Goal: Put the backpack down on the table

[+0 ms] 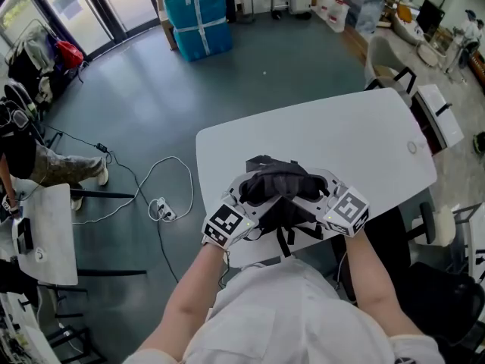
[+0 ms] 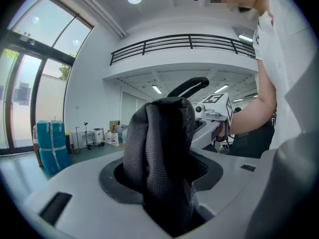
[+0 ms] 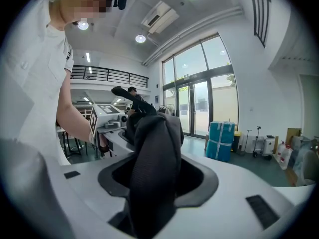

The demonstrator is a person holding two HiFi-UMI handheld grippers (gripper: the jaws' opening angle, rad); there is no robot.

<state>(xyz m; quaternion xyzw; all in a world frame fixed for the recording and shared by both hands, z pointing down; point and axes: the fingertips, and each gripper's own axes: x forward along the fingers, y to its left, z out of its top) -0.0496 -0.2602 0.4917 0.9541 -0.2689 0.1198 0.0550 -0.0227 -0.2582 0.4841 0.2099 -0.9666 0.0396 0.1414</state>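
Note:
A black backpack (image 1: 276,184) sits bunched on the near edge of the white table (image 1: 356,131), with a strap hanging over the edge toward me. My left gripper (image 1: 254,194) is at its left side and my right gripper (image 1: 307,192) at its right, facing each other. In the left gripper view a fold of black strap fabric (image 2: 159,153) stands up between the jaws, with dark gaps beside it. The right gripper view shows a similar fold (image 3: 152,168) loose between its jaws. Both grippers look open around the fabric. The backpack's underside is hidden.
A black chair (image 1: 447,294) stands close at my right and more chairs (image 1: 394,74) at the table's far right end. A small white table (image 1: 45,233) and a seated person's leg (image 1: 64,165) are at the left. Cables (image 1: 159,203) lie on the floor; blue wrapped crates (image 1: 198,17) stand far back.

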